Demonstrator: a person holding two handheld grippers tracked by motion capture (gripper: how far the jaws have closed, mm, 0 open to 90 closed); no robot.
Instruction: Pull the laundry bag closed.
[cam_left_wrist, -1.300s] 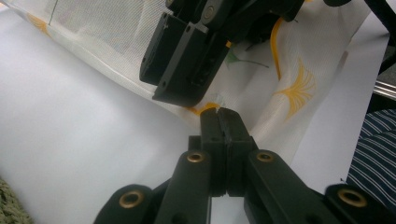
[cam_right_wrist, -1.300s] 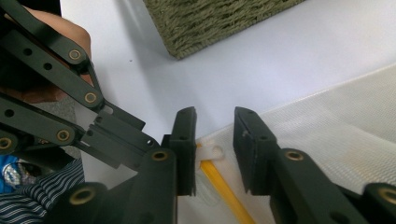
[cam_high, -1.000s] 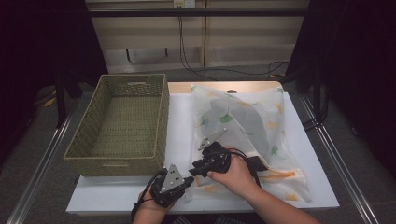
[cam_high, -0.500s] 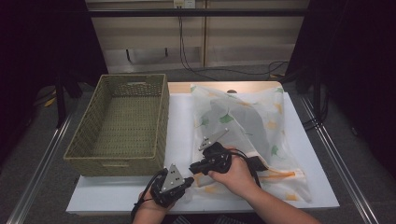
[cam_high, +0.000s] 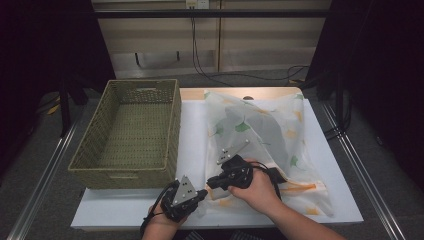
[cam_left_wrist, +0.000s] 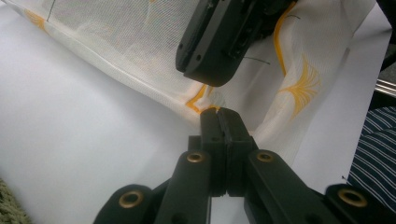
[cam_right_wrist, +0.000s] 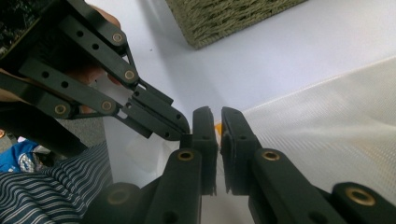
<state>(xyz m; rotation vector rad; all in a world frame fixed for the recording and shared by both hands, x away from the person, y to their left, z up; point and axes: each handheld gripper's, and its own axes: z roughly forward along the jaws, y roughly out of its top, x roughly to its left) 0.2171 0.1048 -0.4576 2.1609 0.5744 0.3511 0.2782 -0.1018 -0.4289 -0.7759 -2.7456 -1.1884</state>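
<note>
A sheer white cloth (cam_high: 280, 107) printed with yellow and green leaves lies on the white table (cam_high: 192, 130), with a grey shape (cam_high: 262, 132) showing through it. My left gripper (cam_high: 203, 192) is shut on the cloth's near left corner (cam_left_wrist: 205, 100), its jaws (cam_left_wrist: 219, 112) pressed together. My right gripper (cam_high: 210, 183) sits just beyond it, tip to tip with it. Its jaws (cam_right_wrist: 218, 114) have just been closing and now stand almost together on the cloth's edge (cam_right_wrist: 327, 107). The left gripper's fingers (cam_right_wrist: 180, 126) touch alongside them.
A woven basket (cam_high: 125, 172) stands on the table's left half, close to both grippers; its corner (cam_right_wrist: 224, 18) is in the right gripper view. A striped sleeve (cam_left_wrist: 373, 154) lies at the near table edge. Cables run along the floor behind the table.
The right gripper has shifted very slightly at the cloth's near corner. The left hand has kept still.
</note>
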